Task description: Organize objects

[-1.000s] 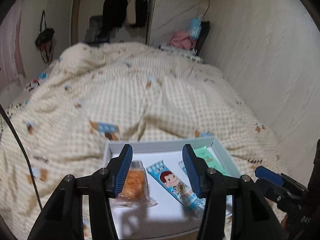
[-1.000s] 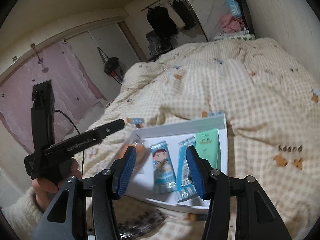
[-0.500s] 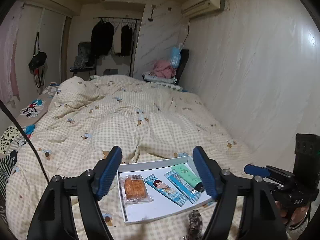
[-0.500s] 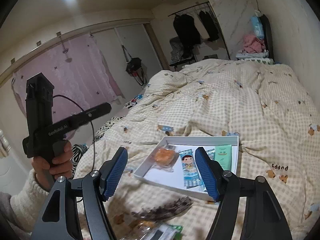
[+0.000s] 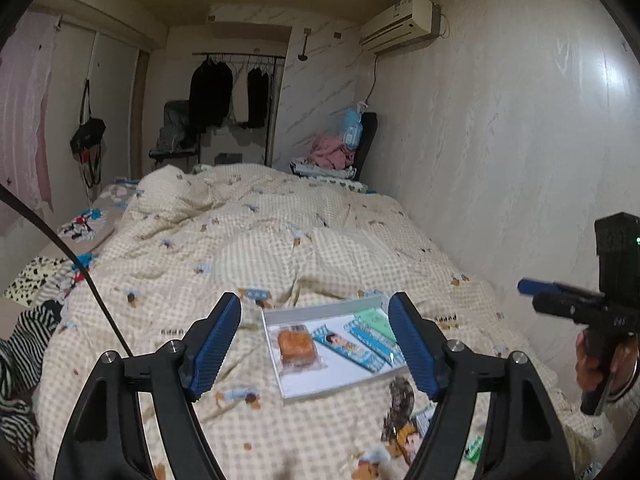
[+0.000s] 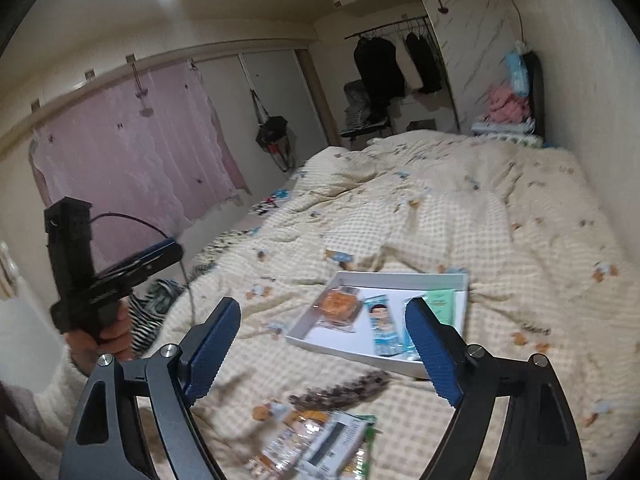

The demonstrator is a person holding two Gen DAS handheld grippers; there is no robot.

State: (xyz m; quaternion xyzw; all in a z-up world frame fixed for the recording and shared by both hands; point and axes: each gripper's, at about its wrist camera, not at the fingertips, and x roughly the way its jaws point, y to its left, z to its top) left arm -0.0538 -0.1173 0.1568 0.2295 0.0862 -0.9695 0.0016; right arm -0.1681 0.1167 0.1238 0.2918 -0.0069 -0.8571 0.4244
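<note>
Left gripper (image 5: 314,344): black frame w/ long cut-out slots, two black arms ending in blue ribbed pads (image 5: 214,346), silver screws at the pivots. Black cable (image 5: 60,246) runs off toward upper left. Right gripper (image 6: 324,346): same build, black arms, blue ribbed pads (image 6: 432,350), silver pivot screws. Seen from the other cam, each unit is a black pistol-grip handle w/ boxy black block on top; small white lettering on the side, too blurred to read. Right unit shows a blue tip & tiny green light. Person's left sleeve (image 6: 48,392): cream, fluffy. Right sleeve (image 5: 622,404): same cream knit.
</note>
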